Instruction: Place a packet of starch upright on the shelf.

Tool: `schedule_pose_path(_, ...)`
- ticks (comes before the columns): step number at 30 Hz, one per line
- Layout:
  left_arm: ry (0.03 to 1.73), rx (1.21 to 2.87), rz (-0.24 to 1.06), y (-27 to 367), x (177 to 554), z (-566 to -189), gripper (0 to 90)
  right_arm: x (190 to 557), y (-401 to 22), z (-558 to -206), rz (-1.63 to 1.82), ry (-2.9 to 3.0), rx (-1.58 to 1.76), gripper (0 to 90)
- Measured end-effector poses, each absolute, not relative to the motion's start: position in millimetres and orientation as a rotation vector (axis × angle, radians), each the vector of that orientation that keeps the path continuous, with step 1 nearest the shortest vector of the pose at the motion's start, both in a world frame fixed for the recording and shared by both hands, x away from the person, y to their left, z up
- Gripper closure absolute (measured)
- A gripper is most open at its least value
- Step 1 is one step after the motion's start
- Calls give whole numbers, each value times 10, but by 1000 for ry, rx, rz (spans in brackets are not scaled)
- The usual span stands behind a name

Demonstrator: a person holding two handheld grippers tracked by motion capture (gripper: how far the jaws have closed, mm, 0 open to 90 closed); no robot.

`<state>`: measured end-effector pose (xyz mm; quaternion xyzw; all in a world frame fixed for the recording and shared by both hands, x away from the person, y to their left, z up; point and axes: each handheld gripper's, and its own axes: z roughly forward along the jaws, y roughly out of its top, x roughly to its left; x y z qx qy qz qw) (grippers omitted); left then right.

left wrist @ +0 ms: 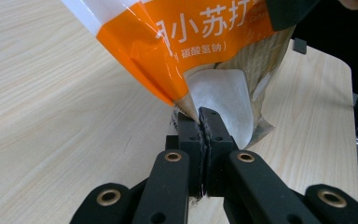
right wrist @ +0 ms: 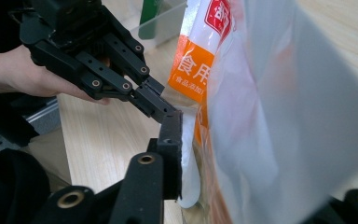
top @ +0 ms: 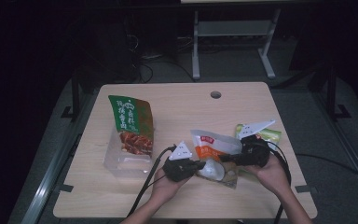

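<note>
Light wooden table (top: 177, 107) carries everything. Orange-and-white plastic pouch with Chinese print (top: 214, 156) sits at centre-right of it, held up between both grippers. Left gripper (top: 196, 166) has its black jaws pressed tight together on the pouch's lower corner; in the left gripper view the pouch (left wrist: 200, 51) rises directly above the fingertips (left wrist: 213, 122), the corner seam pinched between the pads. Right gripper (top: 223, 159) comes in from the opposite side; in the right gripper view the pouch (right wrist: 261, 116) stands between its jaws, one finger (right wrist: 171, 140) flat along the white edge, the other mostly hidden behind the plastic, so jaws stand apart around the pouch; whether the pads press on it I cannot tell. Both hands lie low over the table, palms inward, grippers pointing at each other almost level.

High view adds a green-and-red printed snack bag (top: 133, 123) lying on a clear plastic tray (top: 121, 161), well left of the left fingers, and a light green packet (top: 270, 134) just behind the right gripper. Right gripper view shows the left gripper (right wrist: 168, 112) up close, its tip meeting the pouch edge just beside the right finger.
</note>
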<state>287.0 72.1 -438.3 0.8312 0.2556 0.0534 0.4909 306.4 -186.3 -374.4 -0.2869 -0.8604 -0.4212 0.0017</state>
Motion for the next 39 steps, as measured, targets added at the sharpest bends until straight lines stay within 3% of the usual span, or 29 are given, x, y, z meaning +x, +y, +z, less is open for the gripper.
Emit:
schedule_pose_path(5, 629, 2007, 122, 736, 2845, -4382, 884, 3068, -1810, -3722, -1268, -2743, -918, 889)
schedule_pose_path(8, 636, 2006, 119, 777, 2832, -4372, 856, 3058, -1824, -3708, -1283, -2728, -923, 895)
schedule_pose_path(11, 641, 2035, 153, 846, 2771, -4318, 725, 3026, -1836, -3662, -1341, -2695, -932, 897)
schedule_pose_path(15, 637, 2044, 188, 952, 2660, -4247, 628, 3007, -1819, -3562, -1378, -2723, -934, 898)
schedule_pose_path(39, 546, 2084, 161, 1322, 2286, -4251, 364, 3706, -1023, -3040, -1490, -2741, -858, 898)
